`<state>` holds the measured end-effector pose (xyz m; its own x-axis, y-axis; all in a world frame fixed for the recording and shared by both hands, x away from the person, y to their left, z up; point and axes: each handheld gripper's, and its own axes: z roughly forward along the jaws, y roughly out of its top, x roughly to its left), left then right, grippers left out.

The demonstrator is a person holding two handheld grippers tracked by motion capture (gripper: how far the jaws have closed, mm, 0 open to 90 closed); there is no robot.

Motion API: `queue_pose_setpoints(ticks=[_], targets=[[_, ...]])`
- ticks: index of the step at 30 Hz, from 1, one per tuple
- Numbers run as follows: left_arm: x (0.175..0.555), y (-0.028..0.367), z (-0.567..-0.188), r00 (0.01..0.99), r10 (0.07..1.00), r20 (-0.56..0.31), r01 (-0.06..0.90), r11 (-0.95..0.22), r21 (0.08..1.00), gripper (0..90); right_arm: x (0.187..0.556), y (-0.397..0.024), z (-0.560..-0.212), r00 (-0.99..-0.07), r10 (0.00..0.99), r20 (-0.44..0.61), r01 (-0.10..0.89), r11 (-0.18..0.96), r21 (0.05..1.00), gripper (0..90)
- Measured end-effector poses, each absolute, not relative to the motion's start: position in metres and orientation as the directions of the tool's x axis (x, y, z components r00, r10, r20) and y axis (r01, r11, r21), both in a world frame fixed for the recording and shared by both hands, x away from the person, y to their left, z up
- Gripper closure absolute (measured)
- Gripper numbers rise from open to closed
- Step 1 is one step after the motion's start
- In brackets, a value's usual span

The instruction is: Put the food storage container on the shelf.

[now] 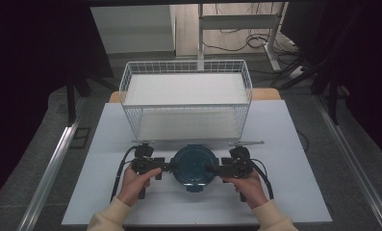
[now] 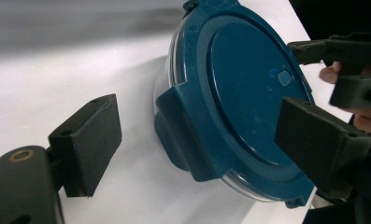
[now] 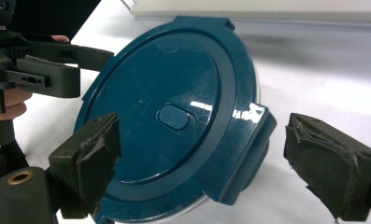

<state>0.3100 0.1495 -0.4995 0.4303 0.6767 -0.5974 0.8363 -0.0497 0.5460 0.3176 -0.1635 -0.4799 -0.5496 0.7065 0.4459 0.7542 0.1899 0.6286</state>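
The blue box (image 1: 193, 166) sat on the counter (image 1: 107, 192) near the basket (image 1: 186, 98), with the left tool (image 1: 171, 166) and right tool (image 1: 210, 169) open at its side clips, gripping nothing.

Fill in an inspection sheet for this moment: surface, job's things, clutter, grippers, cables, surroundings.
Surface: white table, bare around the work.
Job's things: round container with blue lid, near the front edge; one side latch sits between each gripper's jaws, no pad pressing on it.
Clutter: nothing seen.
Grippers: left gripper and right gripper point inward at opposite sides of the lid, jaws open.
Cables: black cable trails from the left gripper, another from the right; loose cables on the floor behind.
Surroundings: white wire basket at the table's far side, desk legs beyond, dark curtains at both sides.
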Motion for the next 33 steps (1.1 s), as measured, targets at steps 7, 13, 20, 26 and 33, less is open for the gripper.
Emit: queue_pose_setpoints(ticks=[7,13,20,26,33], targets=[[0.312,0.143,-0.504,0.427,0.650,-0.629,0.854,-0.060,0.518,14.5,0.320,-0.161,-0.491,-0.522,0.700,0.488,0.787,0.174,0.592,10.6],[0.315,0.138,-0.511,0.430,0.615,-0.661,0.868,-0.081,0.490,15.0,0.323,-0.156,-0.499,-0.471,0.685,0.556,0.831,0.132,0.541,9.9],[0.313,0.136,-0.511,0.417,0.615,-0.669,0.878,-0.082,0.472,17.4,0.323,-0.156,-0.503,-0.435,0.689,0.580,0.855,0.116,0.505,15.0],[0.313,0.134,-0.512,0.402,0.629,-0.666,0.885,-0.079,0.460,20.6,0.323,-0.159,-0.508,-0.390,0.653,0.649,0.892,0.092,0.443,18.3],[0.314,0.133,-0.513,0.383,0.626,-0.679,0.894,-0.066,0.443,20.9,0.326,-0.164,-0.509,-0.356,0.643,0.678,0.902,0.045,0.430,23.1]])
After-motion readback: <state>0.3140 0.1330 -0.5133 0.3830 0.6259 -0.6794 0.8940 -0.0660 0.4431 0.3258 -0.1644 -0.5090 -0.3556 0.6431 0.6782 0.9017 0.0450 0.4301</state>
